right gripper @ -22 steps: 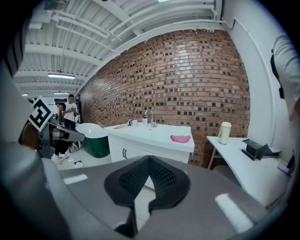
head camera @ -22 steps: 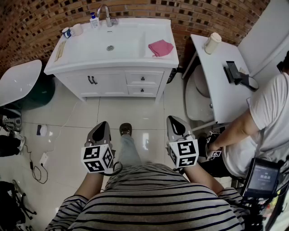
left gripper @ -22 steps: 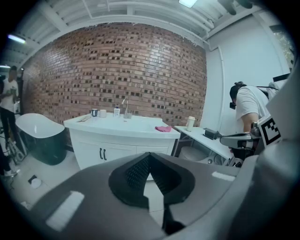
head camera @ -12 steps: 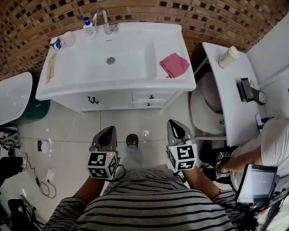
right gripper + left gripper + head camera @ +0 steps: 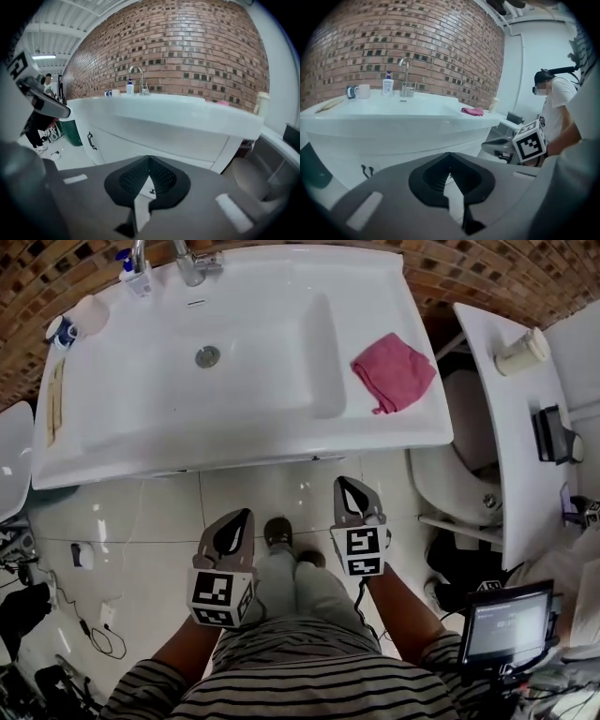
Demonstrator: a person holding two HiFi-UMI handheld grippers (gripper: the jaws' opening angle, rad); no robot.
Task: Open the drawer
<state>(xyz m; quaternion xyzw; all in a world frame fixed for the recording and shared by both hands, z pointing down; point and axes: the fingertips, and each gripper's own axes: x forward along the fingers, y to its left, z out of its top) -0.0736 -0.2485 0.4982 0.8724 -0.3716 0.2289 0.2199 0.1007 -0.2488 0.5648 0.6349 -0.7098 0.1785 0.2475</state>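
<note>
The white vanity [image 5: 281, 442] fills the top of the head view; its countertop hides the drawer fronts there. In the right gripper view the vanity front [image 5: 154, 140] stands ahead, and a small dark drawer knob [image 5: 152, 191] shows through the slit below the jaw tips. My left gripper [image 5: 241, 515] and right gripper [image 5: 344, 483] hover over the floor tiles just short of the vanity. Both are shut and hold nothing, touching no part of the cabinet. The left gripper view shows its jaws [image 5: 450, 157] meeting in front of the cabinet, with the door handles [image 5: 365, 171] at lower left.
On the countertop lie a pink cloth [image 5: 394, 371], a faucet [image 5: 192, 263], a soap bottle [image 5: 136, 268] and a cup [image 5: 89, 310]. A white side table [image 5: 511, 409] stands at the right, with a seated person's screen [image 5: 502, 624] below it. Cables [image 5: 94, 624] trail over the floor at the left.
The view has closed in on the vanity, and its drawer fronts have slipped out of sight under the countertop. Both grippers came forward with it and stayed shut.
</note>
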